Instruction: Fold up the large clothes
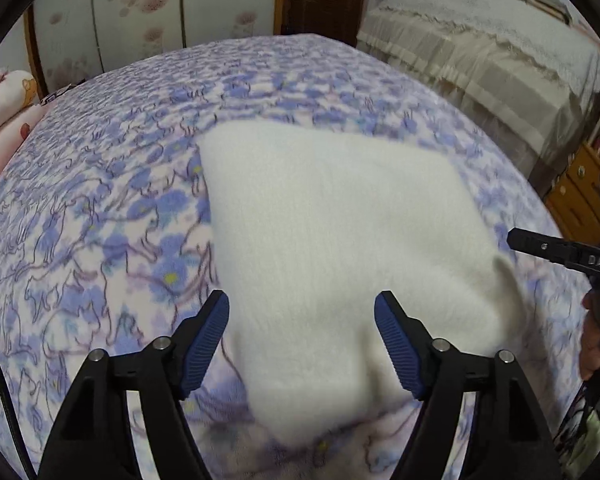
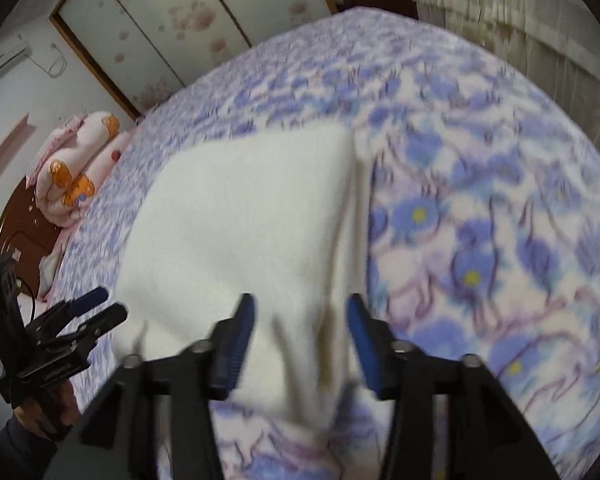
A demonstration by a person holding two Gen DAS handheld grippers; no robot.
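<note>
- White garment [image 1: 340,232] lies folded flat on the floral bedspread [image 1: 100,208], mid-bed.
- Left gripper [image 1: 302,340] above garment's near edge, jaws wide apart, gripping nothing.
- Right gripper [image 2: 301,340] over garment's near right corner, jaws spread, nothing clamped; view blurred.
- Pink quilt [image 2: 76,168] left of garment, off the bedspread.

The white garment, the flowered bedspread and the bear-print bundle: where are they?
white garment [image 1: 332,216], left wrist view, middle of its flat top.
flowered bedspread [image 1: 100,208], left wrist view, bare patch.
bear-print bundle [image 2: 76,168], right wrist view, its rolled middle.
</note>
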